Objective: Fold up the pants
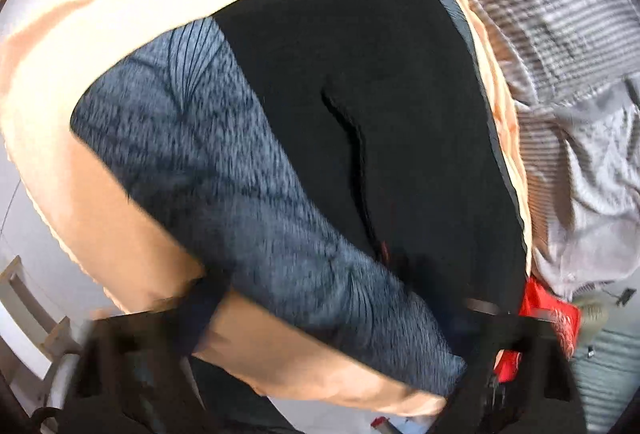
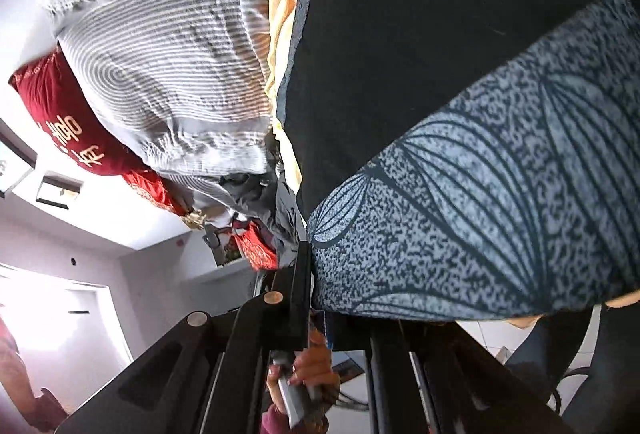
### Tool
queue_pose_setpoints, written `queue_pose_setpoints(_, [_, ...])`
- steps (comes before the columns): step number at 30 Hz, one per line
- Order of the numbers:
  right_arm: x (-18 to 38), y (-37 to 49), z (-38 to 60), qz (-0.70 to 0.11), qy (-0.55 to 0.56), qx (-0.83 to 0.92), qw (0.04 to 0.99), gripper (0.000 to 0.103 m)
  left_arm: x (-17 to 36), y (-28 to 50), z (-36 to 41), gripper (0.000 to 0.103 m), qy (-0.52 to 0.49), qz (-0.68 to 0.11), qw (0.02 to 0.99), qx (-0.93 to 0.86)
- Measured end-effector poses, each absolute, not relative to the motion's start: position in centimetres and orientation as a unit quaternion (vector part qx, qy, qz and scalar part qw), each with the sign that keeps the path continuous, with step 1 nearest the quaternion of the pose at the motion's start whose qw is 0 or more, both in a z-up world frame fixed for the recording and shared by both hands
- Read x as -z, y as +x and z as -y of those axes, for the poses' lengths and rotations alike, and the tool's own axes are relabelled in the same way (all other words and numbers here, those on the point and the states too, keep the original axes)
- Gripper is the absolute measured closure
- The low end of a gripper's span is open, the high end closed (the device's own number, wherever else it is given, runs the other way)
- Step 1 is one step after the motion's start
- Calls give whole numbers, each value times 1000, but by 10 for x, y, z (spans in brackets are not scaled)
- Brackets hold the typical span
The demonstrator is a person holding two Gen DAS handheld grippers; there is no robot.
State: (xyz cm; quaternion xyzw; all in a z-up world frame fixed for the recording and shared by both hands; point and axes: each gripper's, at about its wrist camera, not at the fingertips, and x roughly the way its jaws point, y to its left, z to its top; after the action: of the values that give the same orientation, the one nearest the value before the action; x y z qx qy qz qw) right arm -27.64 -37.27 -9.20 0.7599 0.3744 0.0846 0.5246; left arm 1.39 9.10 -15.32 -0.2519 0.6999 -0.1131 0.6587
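Note:
The pants [image 1: 248,186] are blue-grey with a dark leaf-line print, partly folded, lying across a black cloth [image 1: 360,74] on a peach sheet [image 1: 100,46]. In the left wrist view the pants run diagonally down to the left gripper [image 1: 312,374]; its dark fingers are blurred at the bottom edge and the pants edge lies between them. In the right wrist view the pants [image 2: 500,194] fill the right side. The right gripper [image 2: 340,314] has its jaws close together at the lower edge of the pants, apparently pinching the fabric.
A grey-striped blanket [image 2: 160,66] and red cushions [image 2: 60,122] lie beyond the sheet's edge. A hand holding a small object [image 2: 304,374] shows under the right gripper. White walls and a door [image 2: 60,314] are at the left. A red item [image 1: 548,314] sits near the left gripper.

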Motion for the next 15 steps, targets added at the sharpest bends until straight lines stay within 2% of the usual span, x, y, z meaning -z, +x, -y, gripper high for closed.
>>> queue_pose_setpoints(1, [94,-278,371,-385,752,-85,528,97,155,16,-91,66,-262,-700,653,120])
queue_pose_setpoints(2, [92,-276,371,-394,744,-86,533,97,154,19,-90,68,-262,-700,654,116])
queue_pose_setpoints(4, [86,-272,373,-408,730,-84,542,97,141,21,-84,80,-233,-693,673,111])
queue_pose_setpoints(10, [42,-241,395,-421,683,-106,587,97,71,30,-64,80,-155,-656,726,137])
queue_pose_setpoints(15, [18,-195,430,-434,634,-121,628,97,46,62,-38,80,-153,-636,737,173])
